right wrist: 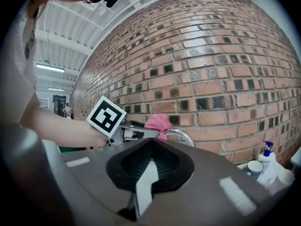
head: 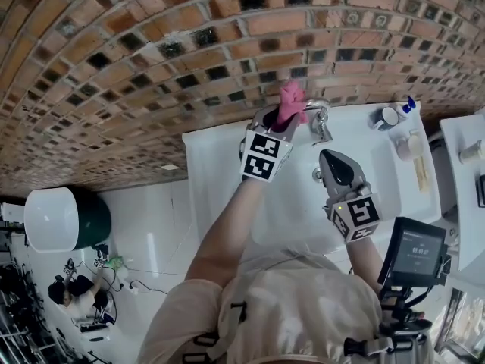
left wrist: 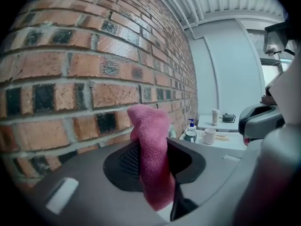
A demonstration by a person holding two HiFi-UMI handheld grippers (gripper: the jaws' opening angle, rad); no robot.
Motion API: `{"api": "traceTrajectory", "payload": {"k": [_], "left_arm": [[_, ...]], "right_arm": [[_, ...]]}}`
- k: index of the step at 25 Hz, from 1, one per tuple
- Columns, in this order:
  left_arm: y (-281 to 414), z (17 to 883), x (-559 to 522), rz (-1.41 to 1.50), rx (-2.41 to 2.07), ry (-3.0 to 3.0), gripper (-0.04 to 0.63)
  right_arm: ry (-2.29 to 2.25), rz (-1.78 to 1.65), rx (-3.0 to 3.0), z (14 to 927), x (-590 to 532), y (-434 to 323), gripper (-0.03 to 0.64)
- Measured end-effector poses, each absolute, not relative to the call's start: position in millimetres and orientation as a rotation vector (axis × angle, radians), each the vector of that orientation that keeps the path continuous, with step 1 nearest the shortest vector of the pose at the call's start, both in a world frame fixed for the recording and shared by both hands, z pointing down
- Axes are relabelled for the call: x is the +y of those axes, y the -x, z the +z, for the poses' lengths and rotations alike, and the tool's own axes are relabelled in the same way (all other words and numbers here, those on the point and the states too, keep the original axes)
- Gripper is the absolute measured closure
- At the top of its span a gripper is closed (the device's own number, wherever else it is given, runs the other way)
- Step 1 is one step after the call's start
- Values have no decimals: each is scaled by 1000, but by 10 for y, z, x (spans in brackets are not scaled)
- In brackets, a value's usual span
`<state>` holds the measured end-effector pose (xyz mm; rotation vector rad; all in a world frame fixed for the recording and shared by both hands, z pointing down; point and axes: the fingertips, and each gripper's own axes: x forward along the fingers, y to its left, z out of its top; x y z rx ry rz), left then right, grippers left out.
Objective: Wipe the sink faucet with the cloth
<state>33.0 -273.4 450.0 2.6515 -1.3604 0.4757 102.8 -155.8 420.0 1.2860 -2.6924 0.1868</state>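
My left gripper [head: 282, 121] is shut on a pink cloth [head: 290, 99], whose free end sticks up beyond the jaws against the brick wall. It is right beside the chrome faucet [head: 319, 118] at the back of the white sink [head: 216, 165]; I cannot tell whether the cloth touches the spout. In the left gripper view the cloth [left wrist: 151, 159] stands pinched between the pads. My right gripper [head: 326, 156] hovers over the basin just in front of the faucet, shut with nothing in it. From the right gripper view, the cloth [right wrist: 158, 121] sits next to the curved spout [right wrist: 182, 135].
A brick wall [head: 151, 59] rises straight behind the sink. On the counter to the right stand a cup [head: 389, 117] and a soap bottle [head: 408, 106]. A white bin [head: 51, 218] stands on the floor at the left. A small screen [head: 413, 252] sits near my right side.
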Motion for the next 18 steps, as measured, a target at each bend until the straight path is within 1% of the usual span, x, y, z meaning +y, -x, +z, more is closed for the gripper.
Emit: {"api": "traceTrajectory", "payload": {"k": [5,9,12,15,18], "left_arm": [[-138,4821,-2678,418,-1358,-2583,476],[-65,4968,-2624,461,-1361,-2559,477],[-171,4718,-2551,389,-1369,-2603,480],[-453,4301,-2553,312,-1346,-2706,480],[-737,4102,-2654,333,-1332,-2747,480]], "right_arm": [[-1257,163,-2686,4213,-1568,-1001,635],[-1281,148,-2677,4174,-1590,-1077,635],[-1301,148,-2654,4183,-1607,-1162,634],[-1319,136,-2633,4164,-1641,-1241,635],[-1349,136,-2622,4147,-1638,-1344,634]]}}
